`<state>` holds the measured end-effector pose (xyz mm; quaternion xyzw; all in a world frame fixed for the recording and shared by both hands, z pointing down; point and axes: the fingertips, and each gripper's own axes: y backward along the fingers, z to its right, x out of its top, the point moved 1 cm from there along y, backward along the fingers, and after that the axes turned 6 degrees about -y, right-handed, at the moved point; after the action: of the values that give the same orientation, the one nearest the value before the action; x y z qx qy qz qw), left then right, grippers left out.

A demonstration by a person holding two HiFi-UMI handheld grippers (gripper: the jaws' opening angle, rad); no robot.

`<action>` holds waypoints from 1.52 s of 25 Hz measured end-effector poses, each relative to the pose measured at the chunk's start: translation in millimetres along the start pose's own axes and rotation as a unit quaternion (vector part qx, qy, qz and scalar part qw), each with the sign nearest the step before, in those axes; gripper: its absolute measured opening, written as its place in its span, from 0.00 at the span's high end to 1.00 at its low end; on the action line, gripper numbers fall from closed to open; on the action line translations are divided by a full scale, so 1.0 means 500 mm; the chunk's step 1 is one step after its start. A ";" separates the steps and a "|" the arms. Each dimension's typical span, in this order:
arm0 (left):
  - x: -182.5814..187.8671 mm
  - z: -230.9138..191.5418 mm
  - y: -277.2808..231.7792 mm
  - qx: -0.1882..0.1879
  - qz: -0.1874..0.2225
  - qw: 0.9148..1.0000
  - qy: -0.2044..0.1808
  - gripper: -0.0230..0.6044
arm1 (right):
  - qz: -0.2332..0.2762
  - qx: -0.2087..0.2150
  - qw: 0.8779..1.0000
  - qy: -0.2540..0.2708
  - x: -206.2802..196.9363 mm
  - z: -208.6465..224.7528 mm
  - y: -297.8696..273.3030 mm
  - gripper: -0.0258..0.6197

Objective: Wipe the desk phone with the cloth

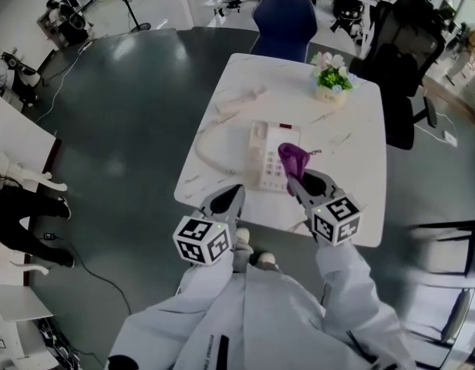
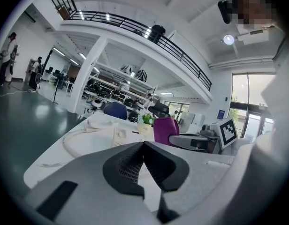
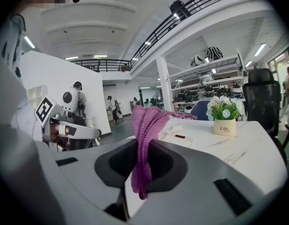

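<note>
Judging by the purple cloth (image 1: 293,156) being clamped in the right tongs (image 1: 293,179) & held over the phone (image 1: 267,157) on the desk (image 1: 353,183), w/ the left tongs (image 1: 231,195) closed on nothing at the near edge, wiping is reckoned barely begun, most of it left.

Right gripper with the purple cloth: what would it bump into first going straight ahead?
Most likely the desk phone: the right gripper points at it, its clamped cloth leading. Depth is hard to judge.
</note>
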<state>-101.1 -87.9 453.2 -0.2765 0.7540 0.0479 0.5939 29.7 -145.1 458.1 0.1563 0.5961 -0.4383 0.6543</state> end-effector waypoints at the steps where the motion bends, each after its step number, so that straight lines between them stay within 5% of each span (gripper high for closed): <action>1: 0.001 -0.008 -0.005 -0.002 -0.002 1.000 0.001 0.97 | 0.002 -0.005 1.000 0.001 0.006 0.004 -0.006 0.90; 24: 0.056 -0.159 -0.160 -0.077 -0.042 0.996 -0.003 0.97 | 0.018 -0.118 0.991 0.058 0.145 0.131 -0.177 0.90; 38: 0.066 -0.226 -0.197 -0.088 -0.050 0.995 0.003 0.97 | -0.061 -0.141 0.973 0.174 0.124 0.154 -0.286 0.90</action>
<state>-157.3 -228.2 480.9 -0.3653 0.7337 0.0832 0.5668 -35.6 -306.2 465.2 0.0995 0.7652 -0.3554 0.5276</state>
